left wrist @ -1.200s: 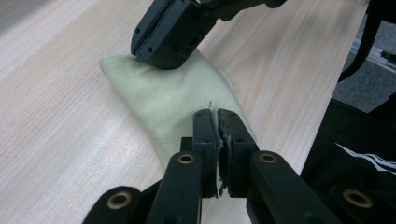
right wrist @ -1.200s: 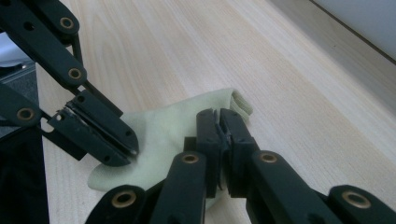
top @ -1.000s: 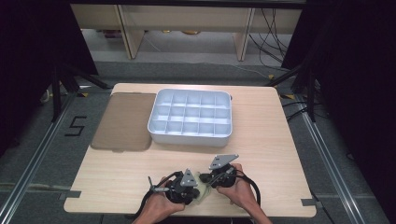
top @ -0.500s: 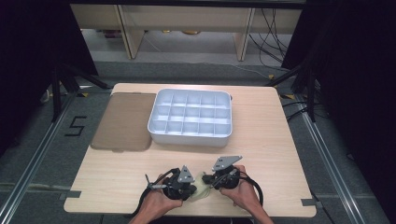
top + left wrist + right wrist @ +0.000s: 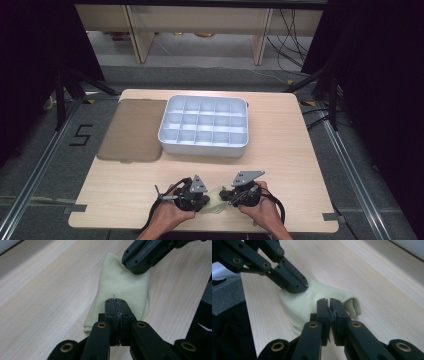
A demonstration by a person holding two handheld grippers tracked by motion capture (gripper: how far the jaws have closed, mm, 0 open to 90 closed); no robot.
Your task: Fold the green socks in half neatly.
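with my left hand-held gripper (image 5: 116, 305) and right hand-held gripper (image 5: 329, 305) each pinching the pale yellow cloth (image 5: 122, 287) on the bench (image 5: 280, 150), i'm folding it; next i judge a careful lift together.

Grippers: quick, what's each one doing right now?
Left gripper: shut on the pale yellow sock.
Right gripper: shut on the same sock.

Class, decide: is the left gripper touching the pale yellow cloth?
Touching. In the left gripper view, the left gripper has its jaws shut, pinching a fold of the pale yellow cloth.
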